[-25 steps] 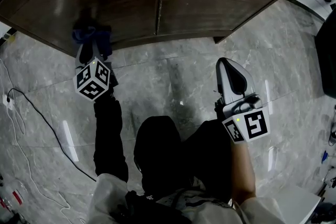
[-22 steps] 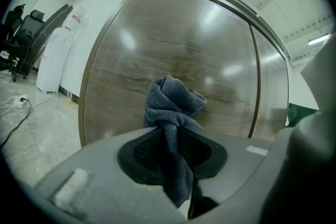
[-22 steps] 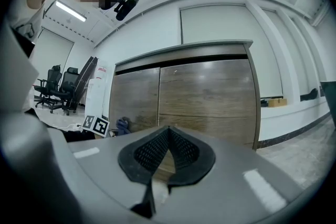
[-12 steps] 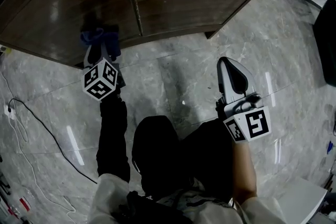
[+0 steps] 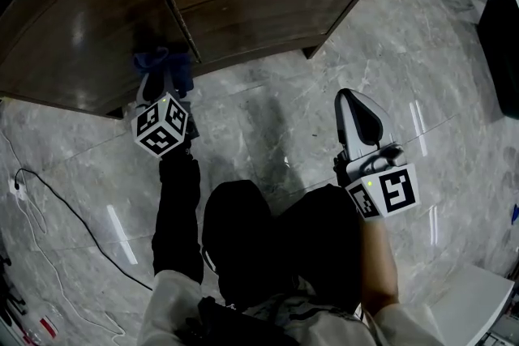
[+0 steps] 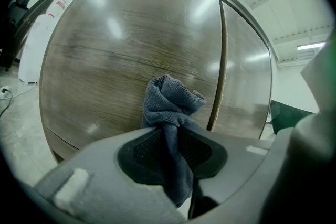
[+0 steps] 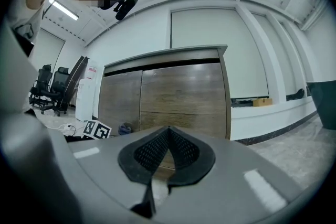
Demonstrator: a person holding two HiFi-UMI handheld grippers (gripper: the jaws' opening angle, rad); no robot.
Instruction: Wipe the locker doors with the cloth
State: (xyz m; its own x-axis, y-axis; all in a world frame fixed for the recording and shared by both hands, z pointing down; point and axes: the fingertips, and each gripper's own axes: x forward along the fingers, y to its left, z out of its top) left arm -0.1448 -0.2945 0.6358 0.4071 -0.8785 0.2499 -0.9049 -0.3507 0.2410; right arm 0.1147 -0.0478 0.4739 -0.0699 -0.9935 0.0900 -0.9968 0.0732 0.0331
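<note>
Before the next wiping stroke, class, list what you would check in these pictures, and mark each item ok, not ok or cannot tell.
1. Cloth clamped in the left gripper: ok, the pads press on it.
2. Enough cloth past the jaws to wipe with: ok, a bunch sticks out in front.
3. Cloth touching the locker door: cannot tell; it sits close in front of the wood.
4. Cloth over a door panel, not the seam: ok, it is just left of the seam.
5. Right gripper out of the way: ok, shut, empty, back from the locker.
</note>
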